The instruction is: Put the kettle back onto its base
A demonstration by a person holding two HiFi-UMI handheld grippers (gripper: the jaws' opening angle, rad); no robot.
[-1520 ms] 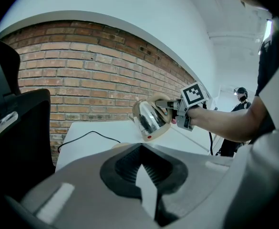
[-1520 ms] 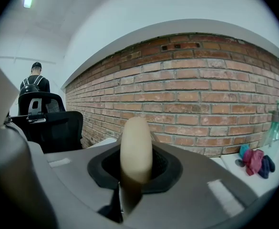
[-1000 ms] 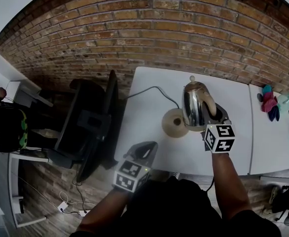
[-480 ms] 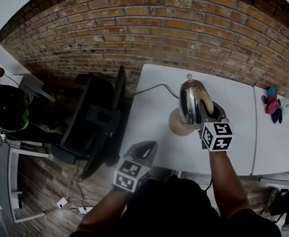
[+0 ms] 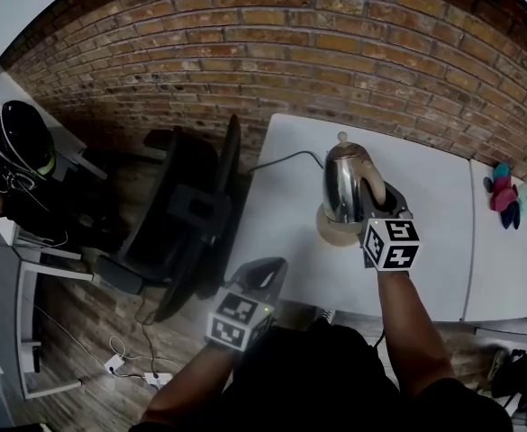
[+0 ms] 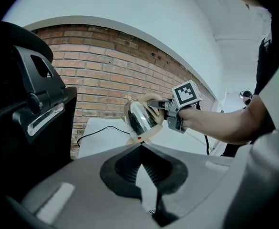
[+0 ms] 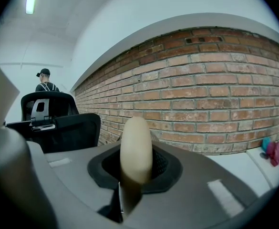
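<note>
Only the right gripper view shows the right claw clamped on the kettle handle; the left claw is closed, empty.

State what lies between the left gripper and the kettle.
Only bare table separates left gripper from kettle, as the head view shows.

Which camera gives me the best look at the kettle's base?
Head view: the beige base shows from above on the white table, part covered by the kettle. Left gripper view shows only a distant beige sliver under the kettle. Right gripper view shows just the handle, no base.
</note>
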